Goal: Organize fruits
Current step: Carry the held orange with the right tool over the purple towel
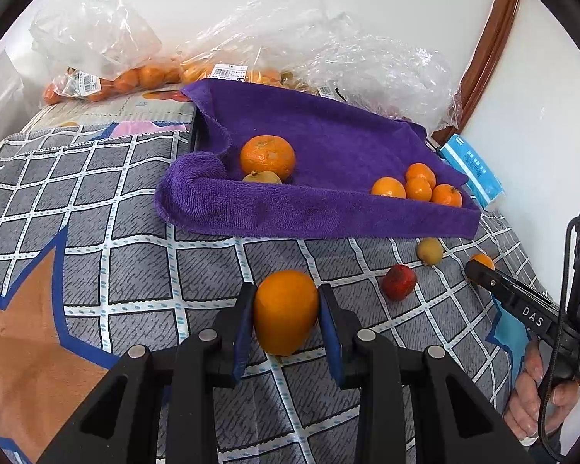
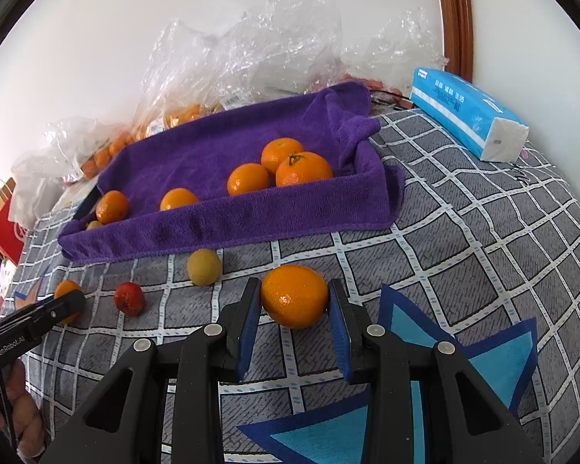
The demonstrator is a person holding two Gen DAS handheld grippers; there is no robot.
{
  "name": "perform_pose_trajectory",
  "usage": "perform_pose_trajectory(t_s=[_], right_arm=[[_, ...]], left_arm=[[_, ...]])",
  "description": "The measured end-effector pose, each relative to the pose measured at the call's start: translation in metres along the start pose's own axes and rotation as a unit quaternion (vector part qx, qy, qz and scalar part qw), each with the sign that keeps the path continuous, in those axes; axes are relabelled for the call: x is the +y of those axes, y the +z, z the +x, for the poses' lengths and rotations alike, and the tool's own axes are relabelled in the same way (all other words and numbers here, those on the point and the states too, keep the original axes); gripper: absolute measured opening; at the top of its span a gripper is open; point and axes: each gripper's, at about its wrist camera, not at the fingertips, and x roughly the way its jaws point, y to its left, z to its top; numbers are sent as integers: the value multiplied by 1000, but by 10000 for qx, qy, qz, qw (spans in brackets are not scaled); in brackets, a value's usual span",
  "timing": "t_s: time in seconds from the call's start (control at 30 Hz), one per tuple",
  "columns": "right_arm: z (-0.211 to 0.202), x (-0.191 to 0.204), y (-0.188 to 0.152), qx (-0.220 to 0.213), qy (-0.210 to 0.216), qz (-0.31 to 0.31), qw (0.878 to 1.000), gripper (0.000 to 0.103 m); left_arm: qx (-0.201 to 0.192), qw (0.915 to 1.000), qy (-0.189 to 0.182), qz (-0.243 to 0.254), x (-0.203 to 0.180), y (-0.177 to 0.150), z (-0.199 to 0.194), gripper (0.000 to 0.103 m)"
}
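Observation:
My left gripper (image 1: 287,294) is shut on an orange (image 1: 286,317) that rests on the checked cloth, both blue pads against its sides. My right gripper (image 2: 294,290) is shut on a second orange (image 2: 294,297) near the cloth's right side. Behind both lies a purple towel-lined tray (image 1: 309,224) (image 2: 251,216) holding a large orange (image 1: 267,156), a yellowish fruit (image 1: 261,177) and several small oranges (image 1: 417,185). Loose on the cloth between the grippers are a red fruit (image 1: 399,281) (image 2: 129,298) and a yellow-green fruit (image 1: 430,250) (image 2: 203,266).
Clear plastic bags (image 1: 96,38) (image 2: 251,38) with more oranges lie against the white wall behind the tray. A blue tissue pack (image 2: 468,116) (image 1: 471,170) sits at the right by a wooden frame. A red paper bag (image 2: 4,228) stands at the far left.

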Motion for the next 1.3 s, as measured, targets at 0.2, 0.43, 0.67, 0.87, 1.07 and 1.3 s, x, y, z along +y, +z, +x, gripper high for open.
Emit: perform_pose_trajectory(t_s=[0.2,0.43,0.67,0.87,1.07,1.3], right_arm=[[6,0,0,157,-89,-24,9998,34],[7,5,0,185,-239,-143,9994,34],[0,6,0,20,-236,-140,9996,34],[-11,-4,-2,-148,-241,52,9996,34],[-15,10,-11,-56,-359,-377,9986,34],[-33,34,-21,28,-200,-574,9981,34]], left_arm=[[24,9998,124,141,-3,0,2,31],[-35,10000,9,49,0,0,0,30],[-265,9996,-85,97,-1,-1,-9,30],[-354,9991,-131,-169,10,-1,-15,30],[-125,9995,-30,-279,11,-8,-17,30],[1,9987,-136,-490,7,-11,-37,30]])
